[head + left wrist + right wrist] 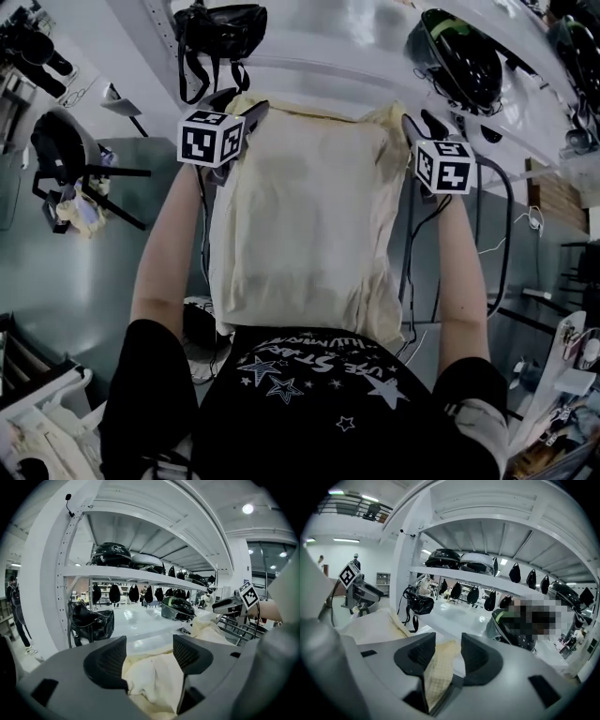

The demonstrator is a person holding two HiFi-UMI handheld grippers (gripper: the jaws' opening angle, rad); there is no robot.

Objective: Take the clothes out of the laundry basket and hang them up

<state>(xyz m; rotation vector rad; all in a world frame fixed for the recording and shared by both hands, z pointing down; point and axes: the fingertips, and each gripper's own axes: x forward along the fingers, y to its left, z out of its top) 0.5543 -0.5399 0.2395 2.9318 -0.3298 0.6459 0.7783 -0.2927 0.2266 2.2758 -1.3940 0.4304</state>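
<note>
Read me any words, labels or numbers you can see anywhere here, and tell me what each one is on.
Black shirt: white lettering among stars, upside down and too blurred to read.
Marker cubes: black-and-white square codes only, no words.
Cream garment, shelf, handbag: no readable text.

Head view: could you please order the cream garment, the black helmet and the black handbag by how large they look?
1. cream garment, by far the largest
2. black helmet and black handbag: about alike, too close to rank
</note>
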